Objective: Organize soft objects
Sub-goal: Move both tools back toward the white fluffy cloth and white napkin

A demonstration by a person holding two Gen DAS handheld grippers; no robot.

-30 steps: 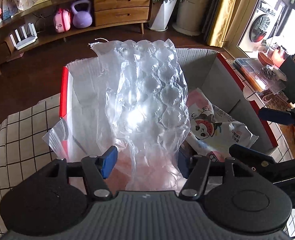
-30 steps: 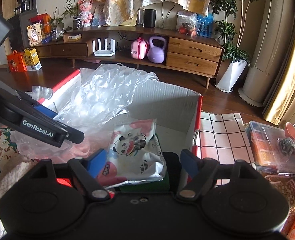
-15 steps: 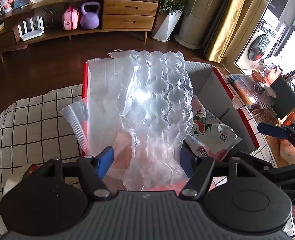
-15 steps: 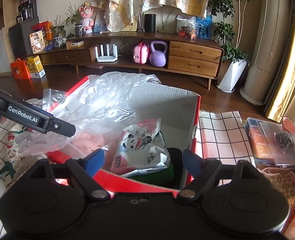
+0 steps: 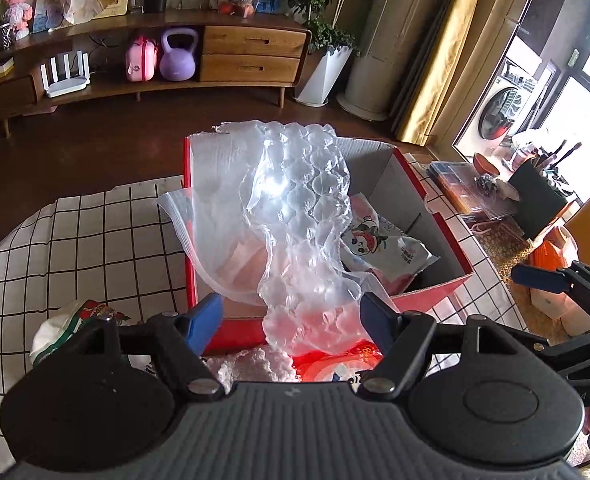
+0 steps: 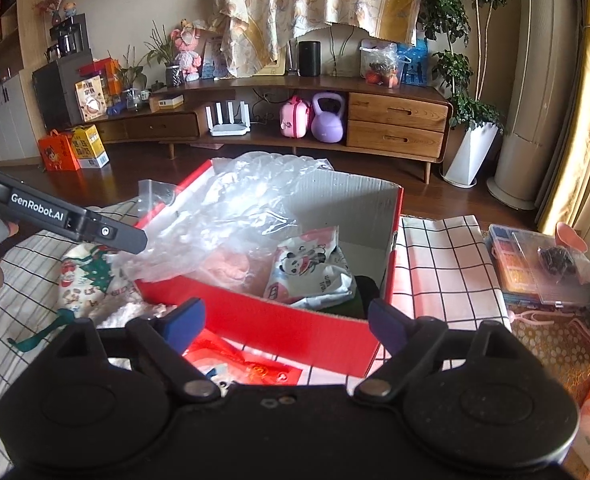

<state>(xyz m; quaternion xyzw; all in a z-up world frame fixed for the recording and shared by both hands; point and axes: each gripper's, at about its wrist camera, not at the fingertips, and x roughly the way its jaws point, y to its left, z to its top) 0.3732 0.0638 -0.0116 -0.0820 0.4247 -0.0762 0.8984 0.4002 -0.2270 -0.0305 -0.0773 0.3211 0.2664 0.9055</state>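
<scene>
A red cardboard box (image 5: pixel 435 216) (image 6: pixel 311 336) stands on the checked tablecloth. A sheet of clear bubble wrap (image 5: pixel 307 208) (image 6: pixel 231 216) drapes from the box over its near rim, beside a clear zip bag (image 5: pixel 199 232). A panda-print soft pack (image 5: pixel 387 246) (image 6: pixel 307 268) lies inside the box. My left gripper (image 5: pixel 291 322) is open, its fingertips on either side of the wrap's lower end, not pinching it. My right gripper (image 6: pixel 283 326) is open and empty in front of the box's near wall.
A Christmas-print soft item (image 5: pixel 83 316) (image 6: pixel 87 276) and a red packet (image 6: pixel 247 364) lie on the cloth by the box. A clear organizer case (image 6: pixel 535 264) sits at the right. A wooden sideboard (image 6: pixel 395 120) stands across the floor.
Both grippers have drawn back and up from the box, so more of the box and cloth shows. The bubble wrap has sagged lower over the near rim.
</scene>
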